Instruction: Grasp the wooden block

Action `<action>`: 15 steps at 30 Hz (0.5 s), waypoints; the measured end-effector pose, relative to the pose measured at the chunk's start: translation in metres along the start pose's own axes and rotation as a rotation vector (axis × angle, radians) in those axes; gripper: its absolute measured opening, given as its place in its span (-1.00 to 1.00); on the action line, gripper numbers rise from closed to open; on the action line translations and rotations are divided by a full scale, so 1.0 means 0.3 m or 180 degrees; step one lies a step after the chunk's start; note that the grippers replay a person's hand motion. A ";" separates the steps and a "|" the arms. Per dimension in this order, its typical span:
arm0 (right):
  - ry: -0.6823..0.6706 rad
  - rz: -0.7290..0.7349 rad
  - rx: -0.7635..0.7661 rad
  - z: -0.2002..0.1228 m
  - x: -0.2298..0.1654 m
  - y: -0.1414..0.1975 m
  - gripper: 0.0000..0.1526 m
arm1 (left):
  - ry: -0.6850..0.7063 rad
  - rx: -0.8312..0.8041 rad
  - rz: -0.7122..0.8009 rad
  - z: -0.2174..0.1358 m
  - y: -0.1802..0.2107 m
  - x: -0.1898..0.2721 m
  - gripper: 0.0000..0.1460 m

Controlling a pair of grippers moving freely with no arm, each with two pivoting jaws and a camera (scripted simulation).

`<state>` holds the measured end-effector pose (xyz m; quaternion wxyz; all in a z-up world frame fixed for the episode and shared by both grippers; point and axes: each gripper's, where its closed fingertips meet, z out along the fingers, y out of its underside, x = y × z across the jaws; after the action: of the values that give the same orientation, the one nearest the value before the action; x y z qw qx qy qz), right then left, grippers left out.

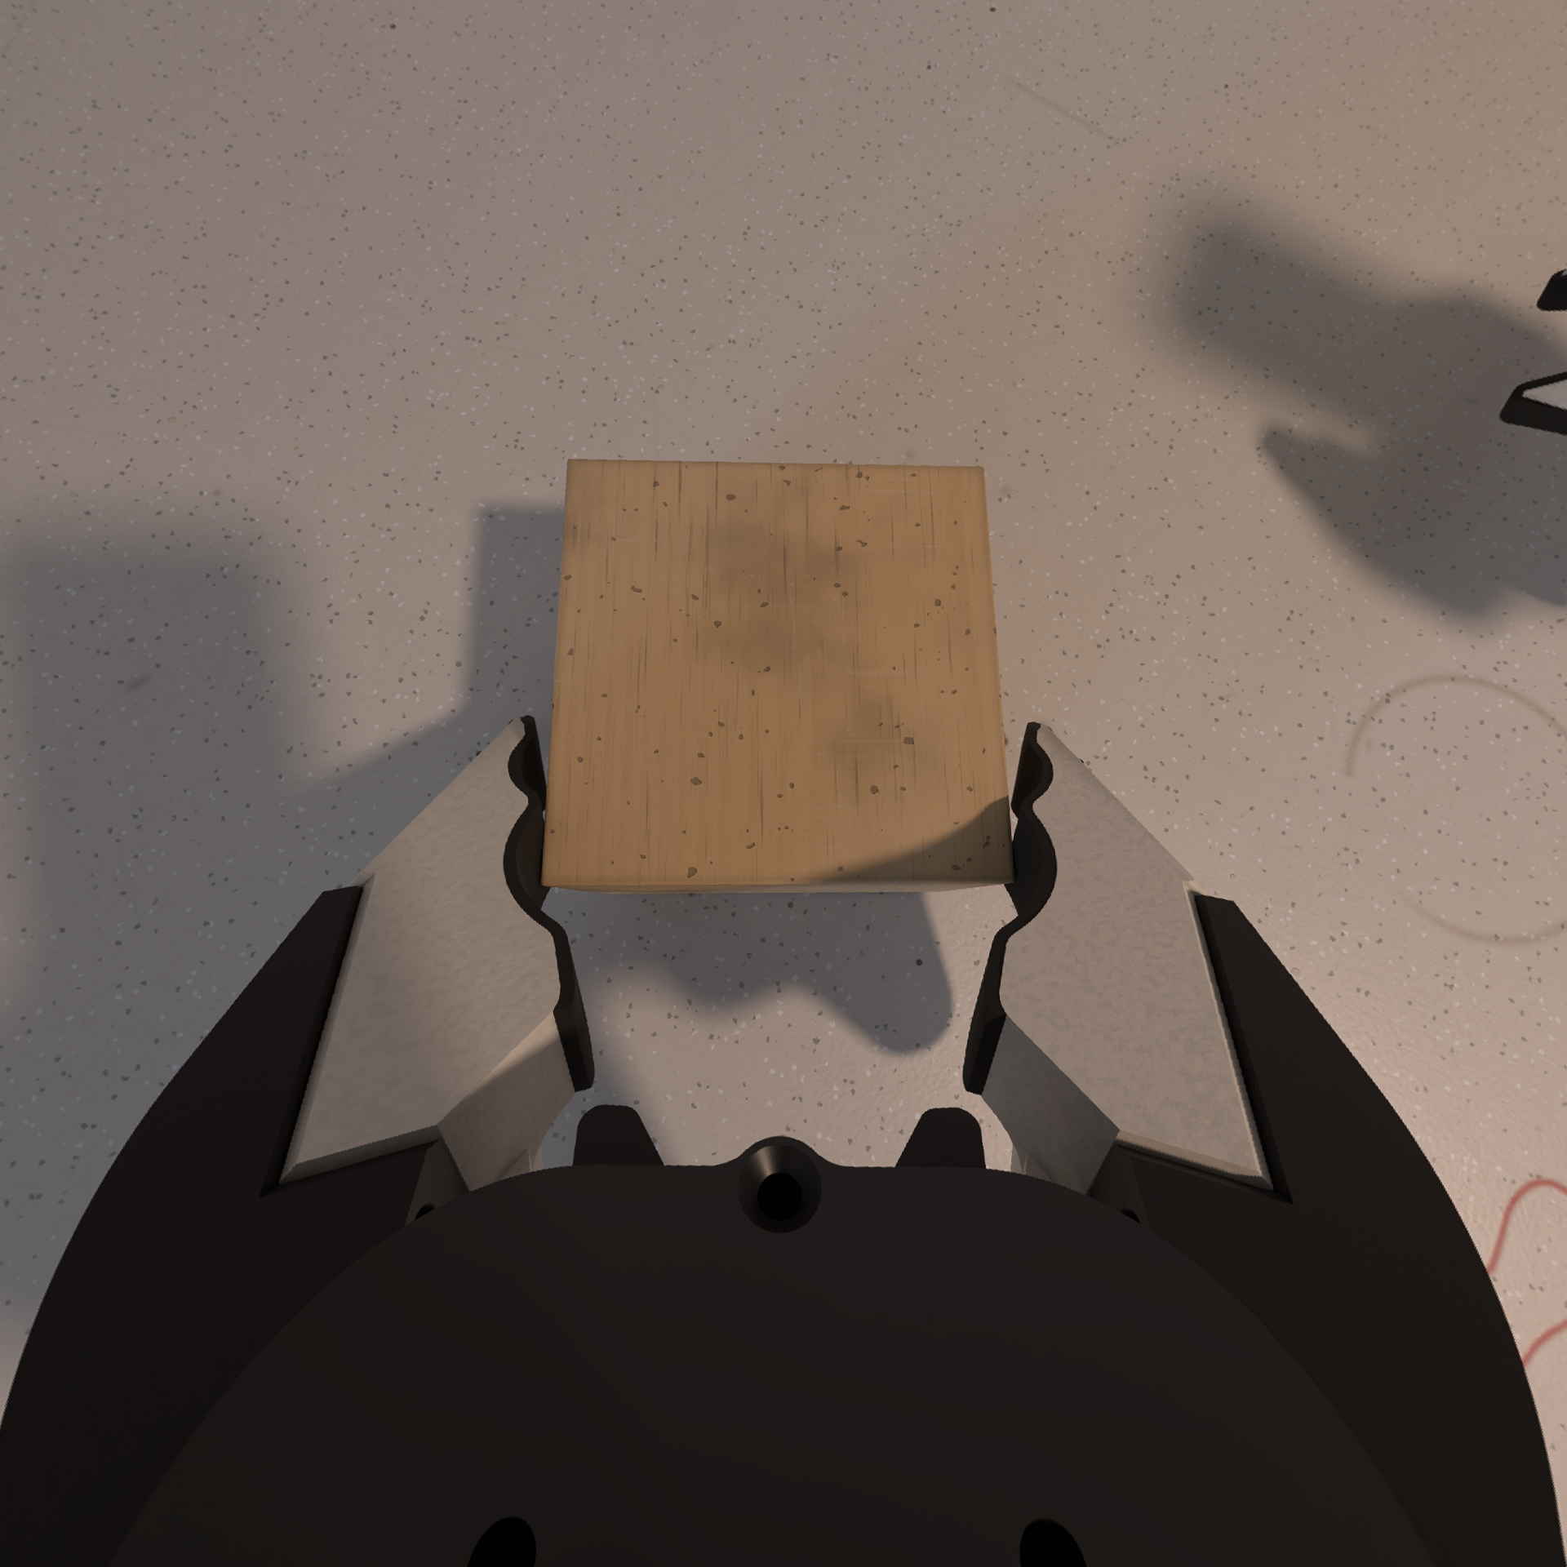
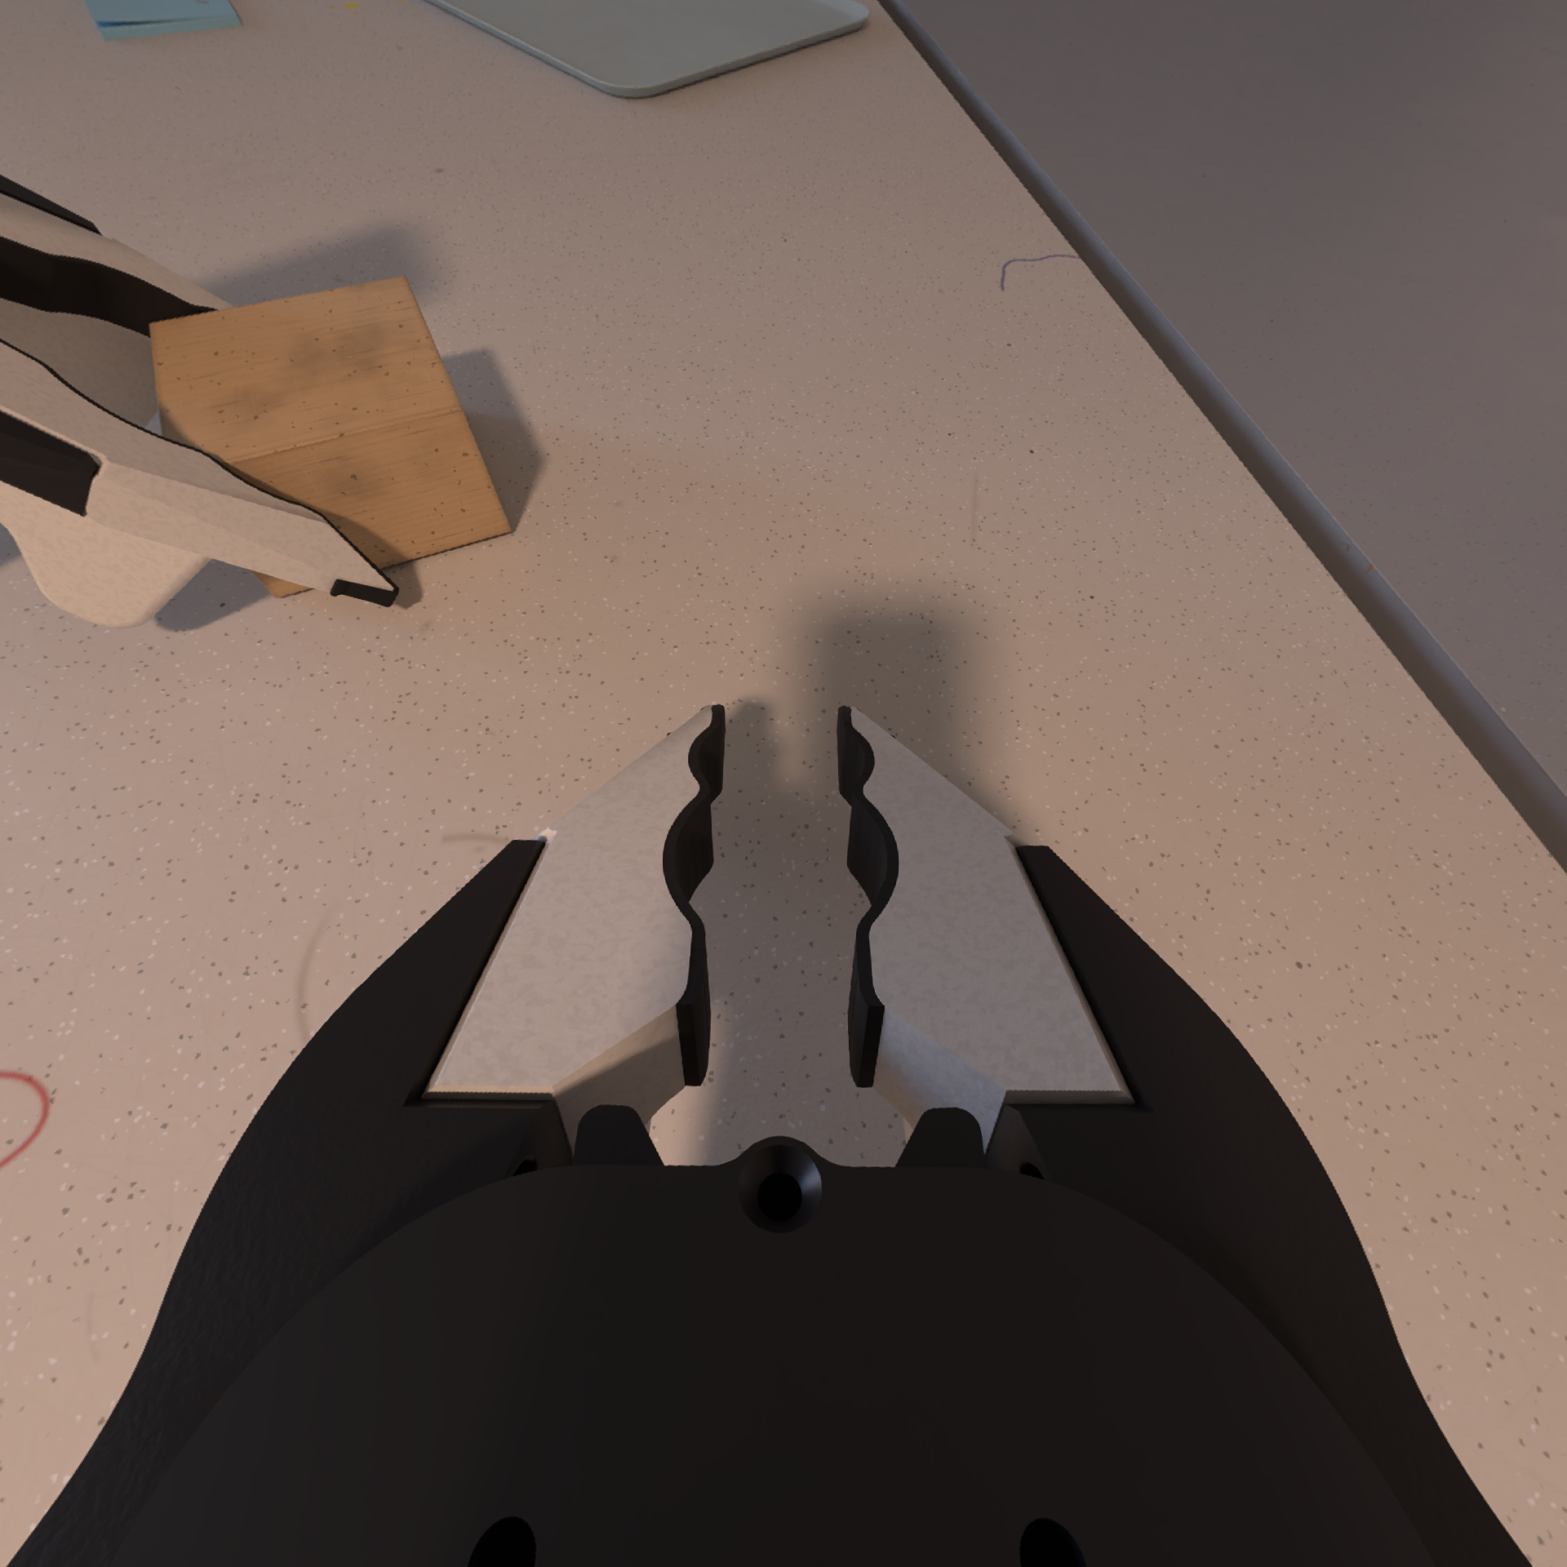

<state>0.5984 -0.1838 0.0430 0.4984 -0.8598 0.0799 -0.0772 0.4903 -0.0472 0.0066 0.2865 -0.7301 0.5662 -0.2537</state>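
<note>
The wooden block [image 1: 776,670] is a light brown cube on the speckled table, seen from above in the left wrist view. My left gripper [image 1: 776,729] straddles its near half, with both dark pads pressed against its left and right sides. In the right wrist view the block [image 2: 331,398] lies at the upper left, and one finger [image 2: 212,517] of the left gripper crosses in front of it. My right gripper [image 2: 780,712] hovers over bare table to the block's right, its jaws a narrow gap apart and holding nothing. Its fingertips [image 1: 1539,407] show at the right edge of the left wrist view.
The table's edge [image 2: 1272,441] runs diagonally on the right, with dark floor beyond. A pale flat tray [image 2: 678,42] and a blue item [image 2: 161,13] lie at the far end. Red scribbles [image 2: 25,1111] mark the tabletop.
</note>
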 end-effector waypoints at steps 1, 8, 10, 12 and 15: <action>0.0000 0.0000 0.0001 0.000 0.000 0.000 -0.66 | 0.0008 0.0004 -0.0008 0.000 0.000 0.000 0.51; -0.0002 0.0002 -0.0001 0.000 0.001 0.000 -0.66 | 0.0055 0.0036 -0.0043 -0.004 -0.004 0.000 0.51; -0.0003 0.0002 -0.0003 0.001 0.001 0.000 -0.65 | 0.0056 0.0040 -0.0038 -0.005 -0.004 0.001 0.51; -0.0002 0.0001 -0.0006 0.001 0.001 0.001 -0.65 | 0.0054 0.0047 -0.0041 -0.006 -0.005 0.001 0.51; 0.0001 0.0002 -0.0008 0.001 0.002 0.001 -0.65 | 0.0079 0.0067 -0.0067 -0.008 -0.007 0.000 0.51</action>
<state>0.5990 -0.1837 0.0426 0.4973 -0.8604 0.0803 -0.0771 0.4902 -0.0471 0.0098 0.2844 -0.7298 0.5592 -0.2717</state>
